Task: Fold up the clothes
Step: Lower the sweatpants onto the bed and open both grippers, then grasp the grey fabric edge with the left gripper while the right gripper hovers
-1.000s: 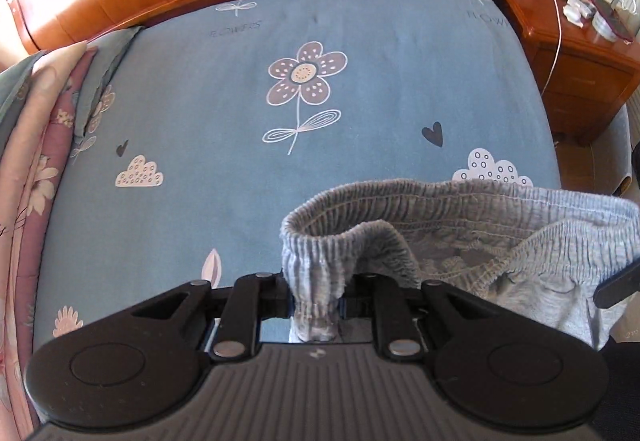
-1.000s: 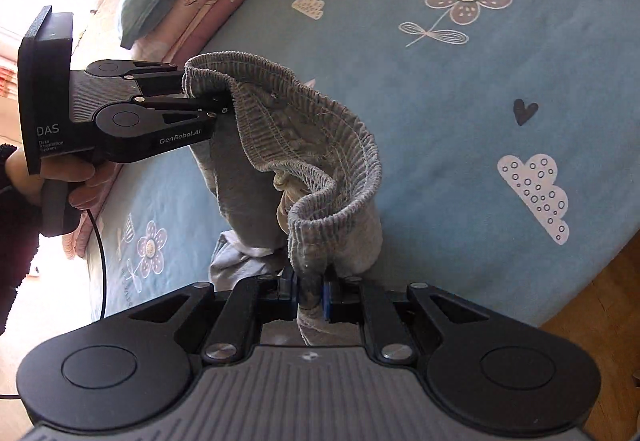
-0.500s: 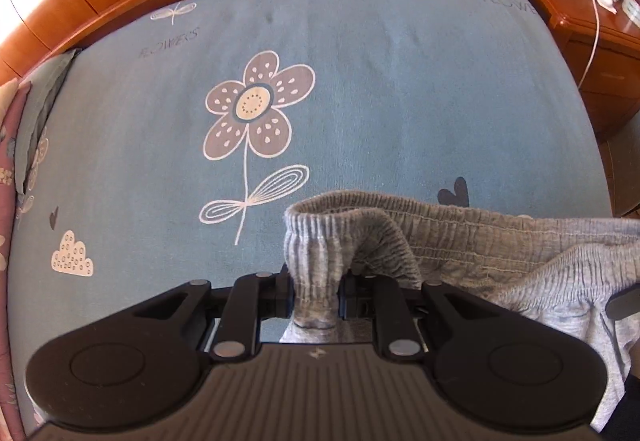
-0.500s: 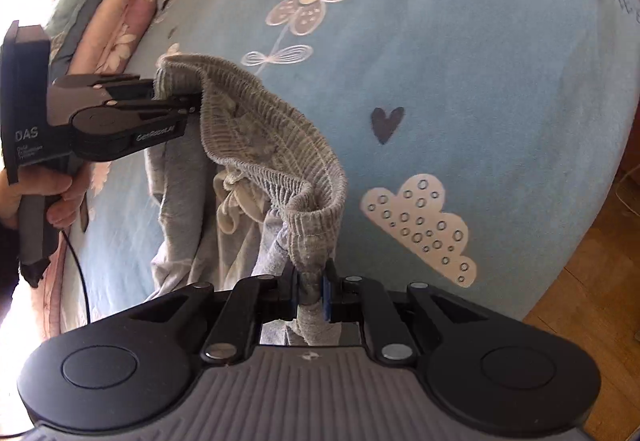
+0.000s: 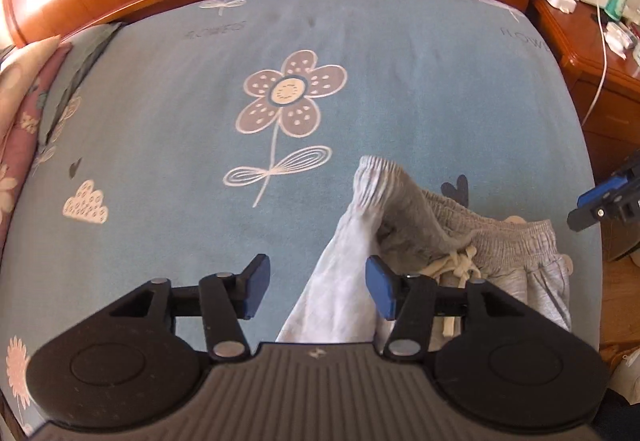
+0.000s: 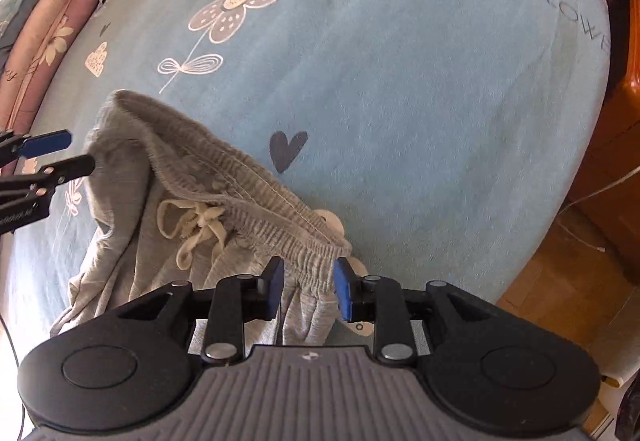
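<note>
Grey trousers [image 6: 208, 197] unclamped, both grippers opening, nightstand [image 5: 600, 73] only in left view

Blue bed sheet [image 5: 400, 89] w/ grey pants [image 6: 168, 225], folded quilts [image 6: 52, 21].

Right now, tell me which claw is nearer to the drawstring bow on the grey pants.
Right, though it is close. The right claw is opening around the waistband just past the drawstring bow. The left claw is opening off the far waistband corner, beyond bunched cloth.
</note>
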A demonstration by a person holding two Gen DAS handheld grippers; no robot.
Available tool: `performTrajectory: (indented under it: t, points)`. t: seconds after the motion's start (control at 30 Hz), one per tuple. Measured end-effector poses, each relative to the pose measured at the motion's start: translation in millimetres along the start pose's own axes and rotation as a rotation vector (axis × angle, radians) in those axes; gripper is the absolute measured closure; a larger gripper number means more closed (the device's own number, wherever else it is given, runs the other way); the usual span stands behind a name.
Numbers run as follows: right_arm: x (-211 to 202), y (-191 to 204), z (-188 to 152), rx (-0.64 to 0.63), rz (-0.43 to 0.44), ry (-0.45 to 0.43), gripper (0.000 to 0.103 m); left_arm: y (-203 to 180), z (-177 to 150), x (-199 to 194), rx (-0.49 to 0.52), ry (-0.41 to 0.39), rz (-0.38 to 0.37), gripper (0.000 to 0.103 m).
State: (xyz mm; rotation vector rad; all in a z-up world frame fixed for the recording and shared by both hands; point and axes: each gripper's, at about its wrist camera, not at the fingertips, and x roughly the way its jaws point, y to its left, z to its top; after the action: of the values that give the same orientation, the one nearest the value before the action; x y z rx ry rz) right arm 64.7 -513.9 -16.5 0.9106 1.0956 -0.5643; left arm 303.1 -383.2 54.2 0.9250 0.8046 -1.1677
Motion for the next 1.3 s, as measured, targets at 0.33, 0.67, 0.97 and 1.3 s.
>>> performTrajectory:
  t: [0.33, 0.67, 0.97, 1.3]
  points:
    - [11, 112, -2, -0.281, 0.155, 0.112, 0.062, 23, -134, -67, -0.346, 0.124, 0.167, 0.048]
    - [19, 259, -76, -0.668, 0.26, 0.241, 0.054, -4, -303, -147, -0.73, 0.258, 0.274, 0.048]
    - [4, 332, -161, -0.817, 0.248, 0.172, 0.054, -5, -404, -180, -0.861, 0.159, 0.284, 0.048]
    - [51, 362, -240, -0.906, 0.286, 0.281, 0.054, -22, -502, -174, -1.154, 0.018, 0.303, 0.048]
